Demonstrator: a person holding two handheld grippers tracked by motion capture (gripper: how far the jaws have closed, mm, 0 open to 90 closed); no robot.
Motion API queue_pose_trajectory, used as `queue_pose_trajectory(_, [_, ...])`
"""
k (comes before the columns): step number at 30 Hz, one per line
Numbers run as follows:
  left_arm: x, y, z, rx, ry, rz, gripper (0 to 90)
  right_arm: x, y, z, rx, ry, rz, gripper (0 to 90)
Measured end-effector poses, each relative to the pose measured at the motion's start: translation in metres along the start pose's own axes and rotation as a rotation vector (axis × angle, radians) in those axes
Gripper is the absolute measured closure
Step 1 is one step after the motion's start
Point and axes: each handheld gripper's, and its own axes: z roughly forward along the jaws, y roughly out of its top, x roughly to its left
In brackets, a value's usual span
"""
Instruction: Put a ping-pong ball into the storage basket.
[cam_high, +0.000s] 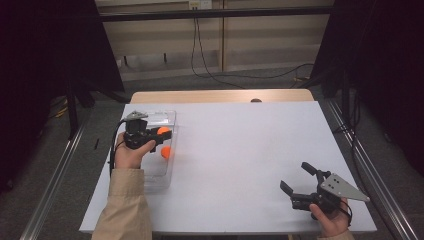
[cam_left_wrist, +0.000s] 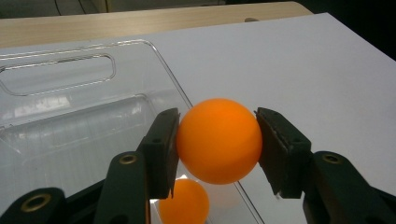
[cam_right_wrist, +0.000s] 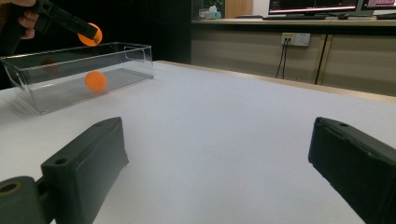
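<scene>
My left gripper (cam_high: 161, 134) is shut on an orange ball (cam_high: 163, 131) and holds it above a clear plastic bin (cam_high: 150, 116) at the table's left. In the left gripper view the ball (cam_left_wrist: 218, 140) sits squeezed between the two black jaws, over the bin's right wall (cam_left_wrist: 163, 70). A second orange ball (cam_high: 165, 152) lies on the bin's floor just below, and shows under the jaws (cam_left_wrist: 184, 203). My right gripper (cam_high: 295, 176) rests open near the table's front right corner, nothing between its fingers. Its view shows the bin (cam_right_wrist: 126, 58), the ball inside (cam_right_wrist: 95, 80) and the held ball (cam_right_wrist: 91, 33).
The white table top (cam_high: 240, 150) spreads wide between the bin and my right gripper. A wooden strip (cam_high: 220, 96) runs along the table's far edge. Dark curtains and metal rails flank both sides, and cables lie on the floor beyond.
</scene>
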Motion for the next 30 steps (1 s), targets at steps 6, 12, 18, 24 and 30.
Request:
queue_pose_trajectory(6, [0.0028, -0.0018, -0.0002, -0.001, 0.011, 0.002, 51.0, 0.0003, 0.0003, 0.0003, -0.001, 0.002, 0.001, 3.5])
queue_pose_trajectory(12, [0.0041, -0.0026, -0.0007, 0.004, 0.023, 0.006, 51.0, 0.0003, 0.0003, 0.0007, -0.001, 0.002, 0.0, 3.6])
queue_pose_trajectory(18, [0.0066, -0.0038, -0.0012, 0.004, 0.037, 0.006, 51.0, 0.0003, 0.0005, 0.0006, -0.002, 0.003, 0.0, 3.6])
queue_pose_trajectory(24, [0.0073, -0.0048, -0.0008, 0.004, 0.05, 0.009, 51.0, 0.0002, 0.0005, 0.0006, -0.002, 0.003, 0.001, 3.6])
queue_pose_trajectory(30, [0.0093, -0.0057, -0.0012, 0.009, 0.057, 0.016, 51.0, 0.0002, 0.0006, 0.0006, -0.003, 0.003, 0.001, 3.6])
